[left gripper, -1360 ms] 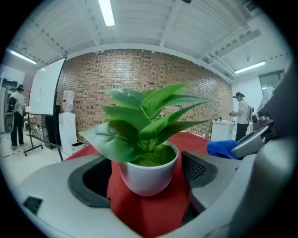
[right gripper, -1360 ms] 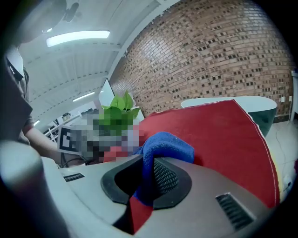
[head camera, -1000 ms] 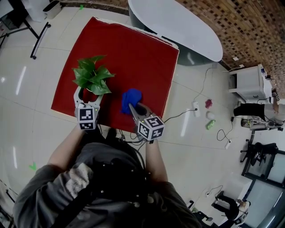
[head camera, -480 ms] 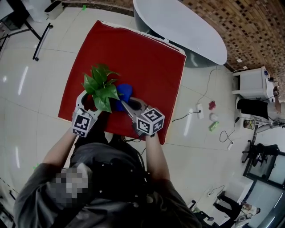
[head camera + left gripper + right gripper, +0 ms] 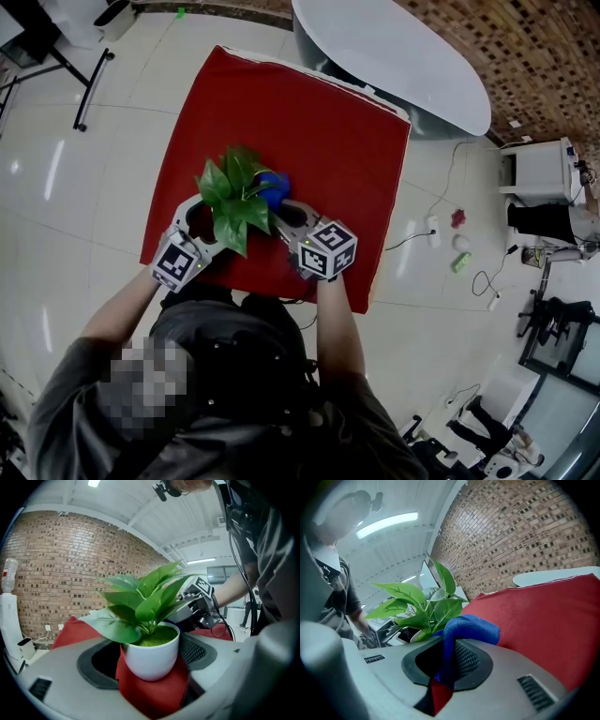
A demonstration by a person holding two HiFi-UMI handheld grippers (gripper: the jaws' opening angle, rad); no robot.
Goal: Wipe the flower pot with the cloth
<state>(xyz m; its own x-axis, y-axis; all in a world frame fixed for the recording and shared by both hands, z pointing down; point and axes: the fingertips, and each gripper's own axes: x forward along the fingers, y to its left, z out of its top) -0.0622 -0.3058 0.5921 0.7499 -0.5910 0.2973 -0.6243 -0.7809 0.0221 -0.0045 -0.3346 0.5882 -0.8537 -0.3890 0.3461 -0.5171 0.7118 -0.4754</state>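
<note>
Left gripper (image 5: 208,225): jaws clamped on the pot, one on each side of its wall; marker cube toward the person.
Pot (image 5: 150,657): white, round, upright between the left jaws, over the mat's near part; in the head view the leaves hide it almost wholly. I cannot tell whether it stands on the mat or is raised off it.
Plant (image 5: 236,192): broad green leaves that spread from green moss in the pot and hang over both grippers' tips.
Right gripper (image 5: 286,214): jaws closed on the cloth, tips pointed at the pot from the person's right, just beside the left gripper.
Cloth (image 5: 465,631): blue, bunched; a fold is pinched between the right jaws and the rest bulges over their tips. It lies hard against the leaves on the pot's right and far side; contact with the pot's wall cannot be made out.
Mat (image 5: 309,122): red, square, bare apart from the pot and the grippers.
Table (image 5: 394,56): white oval top beyond the mat's far edge.
Wall (image 5: 56,569): brick, behind the mat.
Floor (image 5: 84,169): pale, glossy tiles; cables and a few small things lie to the mat's right.
Person: both forearms reach forward, one gripper in each hand.
</note>
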